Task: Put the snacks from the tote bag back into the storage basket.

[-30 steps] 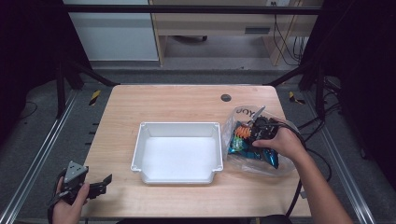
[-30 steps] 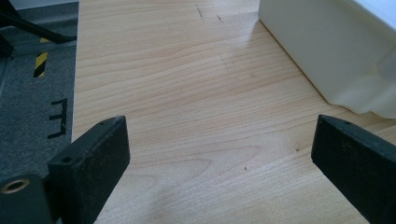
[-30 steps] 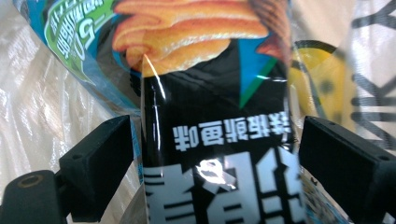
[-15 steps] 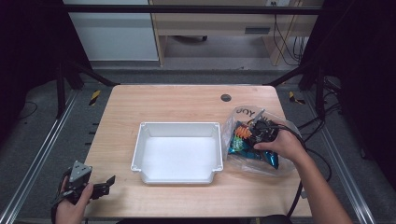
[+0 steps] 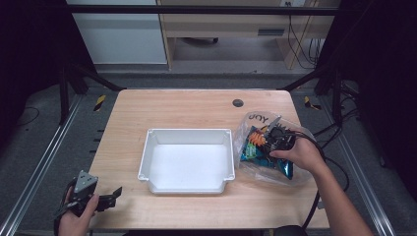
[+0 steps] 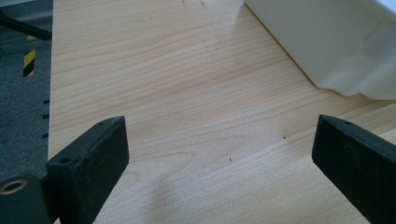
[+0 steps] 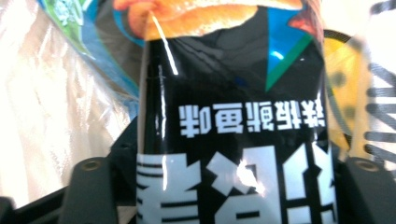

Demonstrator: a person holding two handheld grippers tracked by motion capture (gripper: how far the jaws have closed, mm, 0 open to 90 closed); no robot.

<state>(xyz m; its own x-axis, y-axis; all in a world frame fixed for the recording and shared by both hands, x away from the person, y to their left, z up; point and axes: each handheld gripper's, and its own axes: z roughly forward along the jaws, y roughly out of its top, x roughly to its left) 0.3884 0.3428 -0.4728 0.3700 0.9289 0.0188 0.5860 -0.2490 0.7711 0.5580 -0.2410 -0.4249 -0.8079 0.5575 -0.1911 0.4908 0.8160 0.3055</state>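
Right gripper view: black snack packet (image 7: 229, 140) between claw (image 7: 224, 186) jaws (upside-down lettering).

Table (image 5: 196, 105): pale wood, smooth, matt grain. Bin (image 5: 150, 162): white plastic, smooth, faintly satin. Bag (image 5: 255, 118): thin clear plastic film, crinkled, shiny. Snack packet (image 7: 233, 116): glossy printed foil. Left gripper (image 6: 219, 154): jaws of matt black plastic.

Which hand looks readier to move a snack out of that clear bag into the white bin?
The right: its tool has just closed on the black snack packet beside the bin. The left tool is open.
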